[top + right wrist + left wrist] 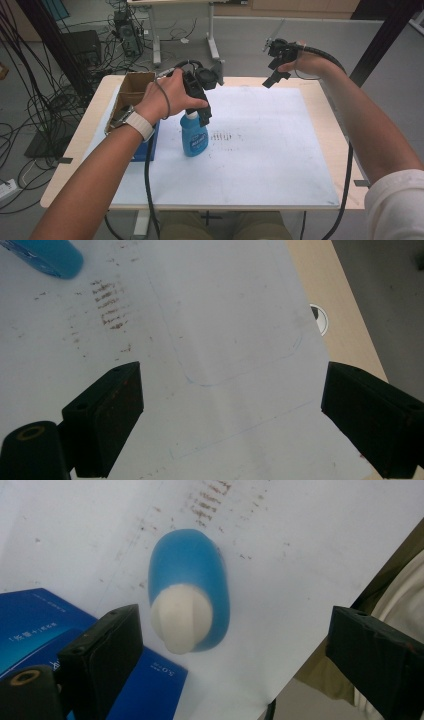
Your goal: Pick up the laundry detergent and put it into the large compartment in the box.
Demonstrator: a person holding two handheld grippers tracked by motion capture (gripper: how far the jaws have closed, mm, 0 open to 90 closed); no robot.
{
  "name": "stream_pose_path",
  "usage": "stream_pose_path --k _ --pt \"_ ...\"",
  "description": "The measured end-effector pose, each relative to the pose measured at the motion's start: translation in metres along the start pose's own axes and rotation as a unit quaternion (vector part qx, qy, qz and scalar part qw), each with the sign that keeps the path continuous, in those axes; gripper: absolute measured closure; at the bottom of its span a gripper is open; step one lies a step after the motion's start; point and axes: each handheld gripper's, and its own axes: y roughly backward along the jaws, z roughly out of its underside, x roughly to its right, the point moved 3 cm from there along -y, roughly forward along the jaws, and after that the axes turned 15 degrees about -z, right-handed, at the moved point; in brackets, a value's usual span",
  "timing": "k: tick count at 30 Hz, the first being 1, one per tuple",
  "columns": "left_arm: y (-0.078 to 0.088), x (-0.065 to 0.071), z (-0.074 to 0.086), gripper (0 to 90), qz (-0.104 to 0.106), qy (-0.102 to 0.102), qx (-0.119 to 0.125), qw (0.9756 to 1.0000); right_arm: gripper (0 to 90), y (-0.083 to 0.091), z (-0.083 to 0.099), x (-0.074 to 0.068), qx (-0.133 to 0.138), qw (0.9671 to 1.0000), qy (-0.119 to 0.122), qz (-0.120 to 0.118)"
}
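Note:
A blue spray bottle (pixel 195 140) with a white top stands upright on the white sheet, left of the middle. In the left gripper view I look straight down on the bottle (pixel 192 575) and its white top (pixel 182 620). My left gripper (pixel 202 117) hangs just above the bottle's top, and its jaws stand wide apart (pixel 235 650) without touching it. My right gripper (pixel 275 75) is held up over the table's far right edge, open (pixel 232 415), with nothing between its jaws. A corner of the blue bottle (pixel 50 257) shows in the right gripper view.
A flat blue box (pixel 150 145) lies just left of the bottle, under my left forearm. Behind it stands an open cardboard box (pixel 132 92). The white sheet (pixel 270 140) covers most of the wooden table and has brown smudges (pixel 225 136). A round cable hole (pixel 320 320) sits in the bare wood.

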Motion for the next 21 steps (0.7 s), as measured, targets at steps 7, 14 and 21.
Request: stream_pose_path --k 7,14,21 --pt "-0.005 -0.002 -0.002 9.0 -0.005 0.015 0.000 0.9999 9.7 0.000 0.000 0.000 -0.001 1.0000 0.001 0.000" --pt "-0.008 -0.003 -0.003 8.9 -0.005 0.018 -0.004 0.9998 9.7 0.000 0.001 0.001 0.000 1.0000 0.000 0.000" --pt "-0.012 -0.005 -0.004 8.8 -0.004 0.024 -0.004 0.9997 9.7 -0.001 0.003 0.000 0.000 1.0000 -0.004 -0.001"
